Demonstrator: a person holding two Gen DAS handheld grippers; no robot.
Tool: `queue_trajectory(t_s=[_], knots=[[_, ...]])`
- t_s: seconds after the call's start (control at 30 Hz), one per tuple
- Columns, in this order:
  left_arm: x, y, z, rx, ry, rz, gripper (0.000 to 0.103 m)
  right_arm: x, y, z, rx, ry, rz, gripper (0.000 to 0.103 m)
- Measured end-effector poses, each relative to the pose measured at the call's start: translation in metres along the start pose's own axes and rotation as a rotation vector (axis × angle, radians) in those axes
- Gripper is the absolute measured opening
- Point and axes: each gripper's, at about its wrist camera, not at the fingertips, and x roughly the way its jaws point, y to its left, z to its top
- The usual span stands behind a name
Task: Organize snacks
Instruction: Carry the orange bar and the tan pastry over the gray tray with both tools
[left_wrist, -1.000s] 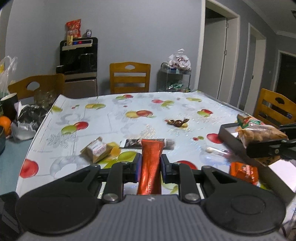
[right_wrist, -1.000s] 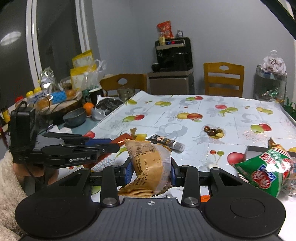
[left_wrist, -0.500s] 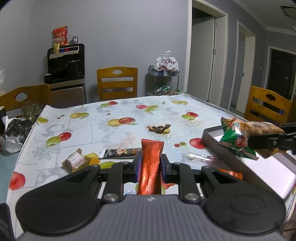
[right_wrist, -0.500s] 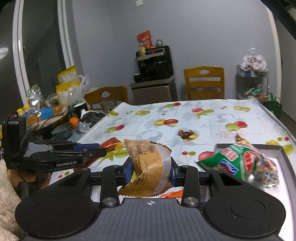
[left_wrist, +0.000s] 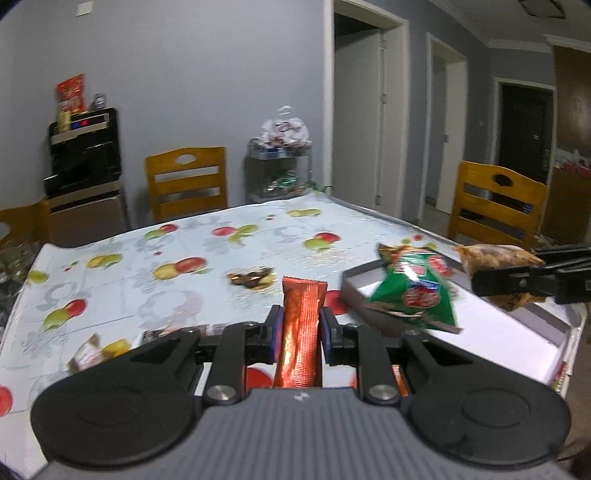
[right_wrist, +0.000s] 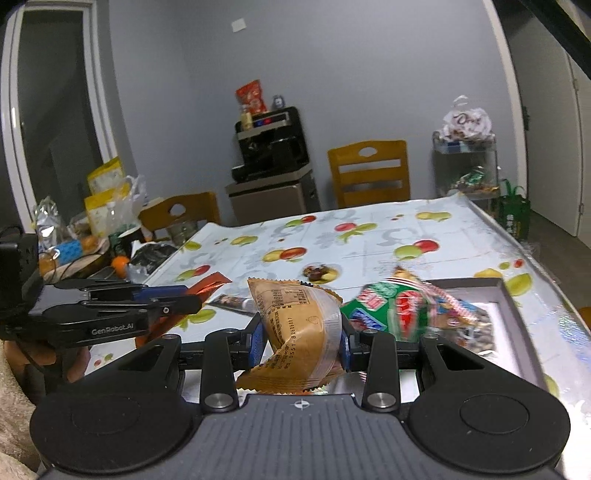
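A: From the left wrist camera, what do we see?

B: We see the left gripper (left_wrist: 298, 332) pinching a red stick packet (left_wrist: 301, 332) that stands upright between its blue pads, above the table (left_wrist: 147, 266) with the fruit-print cloth. To the right lies a tray (left_wrist: 517, 332), and a green snack bag (left_wrist: 413, 295) leans over its near left rim. The right gripper (left_wrist: 480, 284) comes in from the right edge above the tray, clamped on a tan snack pack (left_wrist: 495, 254).

A: And from the right wrist camera?

B: We see the right gripper (right_wrist: 300, 341) squeezing the tan snack pack (right_wrist: 299, 332) between its pads, the pack bulging upward. The green snack bag (right_wrist: 391, 310) lies just beyond it, on the left part of the tray (right_wrist: 506, 295). On the left the left gripper (right_wrist: 192, 301) holds the red stick packet (right_wrist: 210, 282), its tip poking past the fingers. A dark wrapped bar (right_wrist: 232, 303) and a small heap of dark sweets (right_wrist: 319, 272) lie on the cloth
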Motion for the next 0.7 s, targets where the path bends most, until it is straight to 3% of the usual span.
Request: queue_trajectory(t_s=[0.7], knots=[[0.023,-0.110,0.015,0.166,-0.047,-0.270,0.017,-0.043,-0.055,-0.026,0.072,0.007,-0.196,0.039]])
